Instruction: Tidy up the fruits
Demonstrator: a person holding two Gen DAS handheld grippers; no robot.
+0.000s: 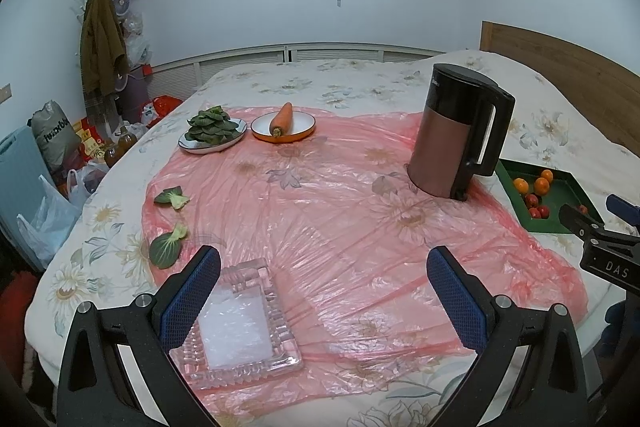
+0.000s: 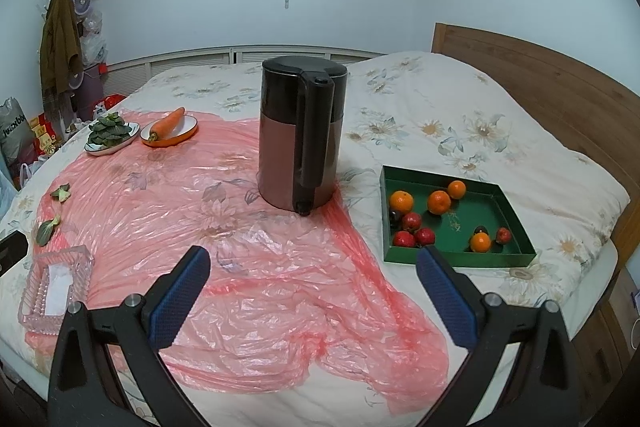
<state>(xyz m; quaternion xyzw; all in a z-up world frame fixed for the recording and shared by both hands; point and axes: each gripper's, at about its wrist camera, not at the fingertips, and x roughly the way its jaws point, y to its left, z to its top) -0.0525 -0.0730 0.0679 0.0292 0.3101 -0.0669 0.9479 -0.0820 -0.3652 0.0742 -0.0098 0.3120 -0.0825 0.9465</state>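
- Left wrist view: my left tool (image 1: 324,291) hangs low in the frame with its blue pads spread wide and nothing between them. Under its left pad lies a clear glass tray (image 1: 240,327) on the pink plastic sheet (image 1: 320,207) that covers the bed (image 1: 360,75).
- At the right edge of the frame, past the kettle (image 1: 460,135), sits the green box (image 1: 568,195) with the fruits in it. My right tool (image 1: 600,223) shows there only in part, so from this view I cannot tell how far it is open.
- In the upper middle stand a plate of greens (image 1: 212,131) and a dish with a carrot (image 1: 282,121); two loose leaves (image 1: 170,227) lie at left.
- Right wrist view: my right tool (image 2: 312,291) is also wide open and empty, held short of the green box (image 2: 516,259) at right of centre.
- The oranges (image 2: 439,202) and small red fruits (image 2: 412,231) all lie inside the box, loosely mixed, some touching, some apart. They look round, firm and small enough for the pads.
- Judging the step: this fits either fruits gathered in or fruits waiting to be sorted or moved. I cannot tell which, so I name no next move.
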